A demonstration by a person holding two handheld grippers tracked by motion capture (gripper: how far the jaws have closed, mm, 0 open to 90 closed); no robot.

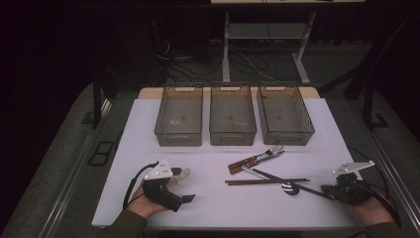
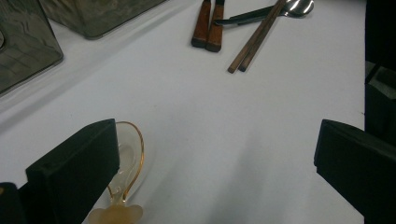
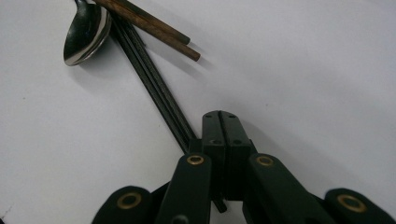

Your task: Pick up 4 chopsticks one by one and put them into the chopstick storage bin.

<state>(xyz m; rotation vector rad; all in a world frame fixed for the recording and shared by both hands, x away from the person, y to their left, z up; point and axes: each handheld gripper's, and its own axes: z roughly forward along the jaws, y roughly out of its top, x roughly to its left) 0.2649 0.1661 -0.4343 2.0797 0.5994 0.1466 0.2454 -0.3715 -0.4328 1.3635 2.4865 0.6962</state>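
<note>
Your right gripper (image 3: 223, 122) was clamped shut on the near-right end of the black chopsticks (image 3: 154, 79), their long axis running far-left toward the spoon (image 3: 84, 32); your left gripper (image 1: 184, 198) stood open, well apart.

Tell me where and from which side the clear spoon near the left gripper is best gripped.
Probably the short handle of the clear spoon, taken from above with one jaw on each side. It lies flat, its bowl wide and shallow, and the open left gripper is already beside it.
</note>
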